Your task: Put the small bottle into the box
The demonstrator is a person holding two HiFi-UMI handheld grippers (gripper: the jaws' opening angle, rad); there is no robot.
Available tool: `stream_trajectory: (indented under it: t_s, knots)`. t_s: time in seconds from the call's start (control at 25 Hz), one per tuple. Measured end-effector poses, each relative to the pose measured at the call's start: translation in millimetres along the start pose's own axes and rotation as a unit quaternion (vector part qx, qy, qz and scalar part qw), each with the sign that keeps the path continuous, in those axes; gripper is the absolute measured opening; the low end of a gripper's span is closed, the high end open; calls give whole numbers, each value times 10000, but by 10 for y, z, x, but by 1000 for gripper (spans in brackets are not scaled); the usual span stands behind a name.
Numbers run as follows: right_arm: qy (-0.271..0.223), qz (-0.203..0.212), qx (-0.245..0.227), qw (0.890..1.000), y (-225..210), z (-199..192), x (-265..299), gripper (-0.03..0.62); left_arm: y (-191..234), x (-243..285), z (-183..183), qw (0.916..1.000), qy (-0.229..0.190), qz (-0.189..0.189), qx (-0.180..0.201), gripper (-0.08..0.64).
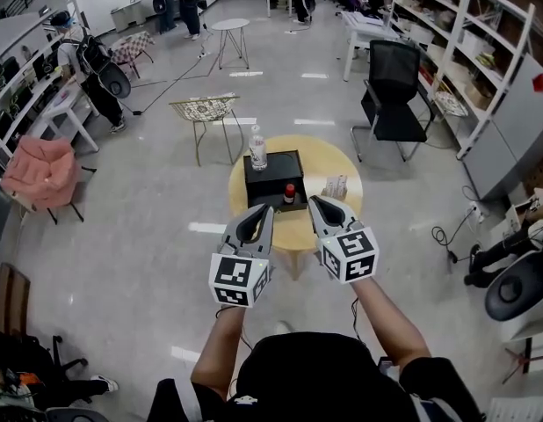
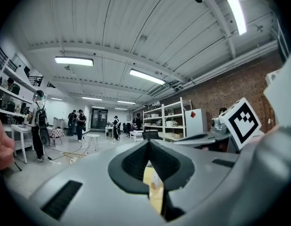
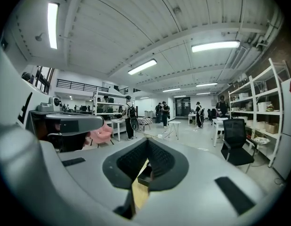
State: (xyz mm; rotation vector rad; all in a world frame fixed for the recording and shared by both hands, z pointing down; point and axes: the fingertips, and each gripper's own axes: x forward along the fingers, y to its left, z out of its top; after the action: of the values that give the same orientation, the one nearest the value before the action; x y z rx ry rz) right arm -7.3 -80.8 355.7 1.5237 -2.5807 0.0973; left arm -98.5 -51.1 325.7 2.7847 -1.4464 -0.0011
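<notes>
The small bottle [image 1: 289,193], dark with a red cap, stands upright on the round yellow table [image 1: 298,229] at the near right corner of the black box [image 1: 273,176]; the head view does not show whether it touches the box wall. It is ahead of both claws and apart from them, a little beyond the gap between their tips and closer to the right one. The right claw [image 1: 314,202] is pinched together at the tips and holds nothing; its own view [image 3: 146,141] shows only a strip of table and an edge of the box through the slit behind the tips. The left claw [image 1: 266,208] is also closed and empty [image 2: 149,142], hanging over the table's near edge beside the right one. A taller clear bottle [image 1: 258,149] stands at the box's far left side, and a small pale bundle [image 1: 335,187] lies on the table to the box's right. Behind the table stand a wire-frame chair [image 1: 204,111] and a black office chair [image 1: 394,90].
</notes>
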Motion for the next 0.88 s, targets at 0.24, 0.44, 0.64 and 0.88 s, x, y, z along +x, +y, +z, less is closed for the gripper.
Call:
stream_trajectory:
  t_s: [0.24,0.44,0.64,0.88]
  knots:
    - [-26,53,11,10000,-86,28,-250,3,-241,-75,50,10000,10,70,-63,12]
    - [-60,103,13,9999,-111,57,-496,3,-441,-176,75,9998,25,168,-94,12]
    - [-81,128,31,9999,-109,47,-767,2,-681,-278,82,9997,37,161,-187,12]
    - [-86,148,22,9999,-85,7,-1065,2,-978,-434,57,9997,82,165,-188,12]
